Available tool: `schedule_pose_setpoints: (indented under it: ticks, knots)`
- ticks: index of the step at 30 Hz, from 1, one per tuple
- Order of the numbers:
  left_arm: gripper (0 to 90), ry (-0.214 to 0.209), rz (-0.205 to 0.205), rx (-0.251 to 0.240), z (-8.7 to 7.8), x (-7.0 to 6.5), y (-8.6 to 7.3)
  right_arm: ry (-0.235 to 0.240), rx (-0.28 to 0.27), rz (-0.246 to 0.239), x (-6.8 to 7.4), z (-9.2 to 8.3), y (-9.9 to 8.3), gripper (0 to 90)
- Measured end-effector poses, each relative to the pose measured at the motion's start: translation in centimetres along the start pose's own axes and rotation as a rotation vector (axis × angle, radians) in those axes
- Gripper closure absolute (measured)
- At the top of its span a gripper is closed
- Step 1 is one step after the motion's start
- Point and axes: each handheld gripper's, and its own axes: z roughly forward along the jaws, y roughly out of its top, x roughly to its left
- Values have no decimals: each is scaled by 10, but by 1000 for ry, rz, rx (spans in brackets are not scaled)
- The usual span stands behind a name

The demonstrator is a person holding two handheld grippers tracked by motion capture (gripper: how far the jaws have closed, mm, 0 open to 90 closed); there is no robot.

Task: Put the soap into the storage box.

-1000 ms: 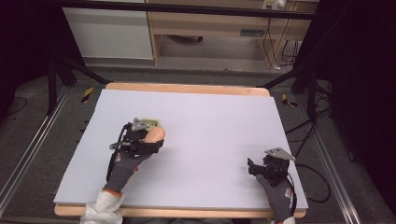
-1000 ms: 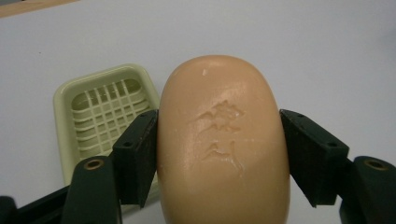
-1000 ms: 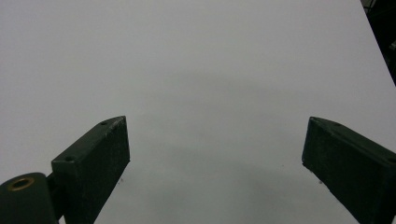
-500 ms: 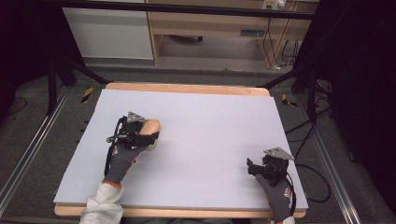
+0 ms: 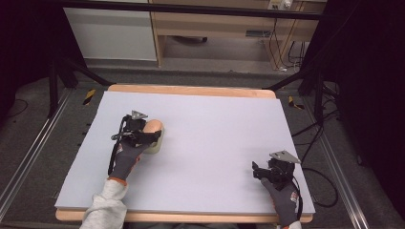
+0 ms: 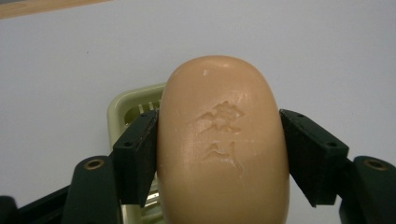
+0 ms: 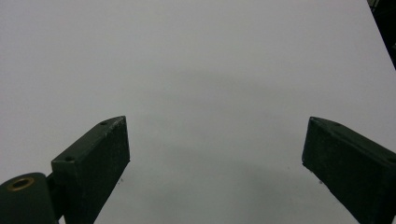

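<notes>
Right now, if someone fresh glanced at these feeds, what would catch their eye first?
The peach-coloured soap bar with a stamped mark, clamped between the jaws of the left hand-held gripper on the left of the table, just above a pale green soap dish. Next, the right hand-held gripper, near the front right corner, jaws wide apart over the bare lavender tabletop.

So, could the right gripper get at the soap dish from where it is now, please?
Probably not cleanly: the soap dish sits under the soap clamped in the left gripper, across bare table from the open right gripper.
</notes>
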Motion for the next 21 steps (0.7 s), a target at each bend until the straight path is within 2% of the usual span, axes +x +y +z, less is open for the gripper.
schedule_pose_setpoints:
  ticks: [21]
  knots:
    - [314, 25, -41, 27, 17, 17, -8, -3, 0, -3, 0, 1, 0, 78]
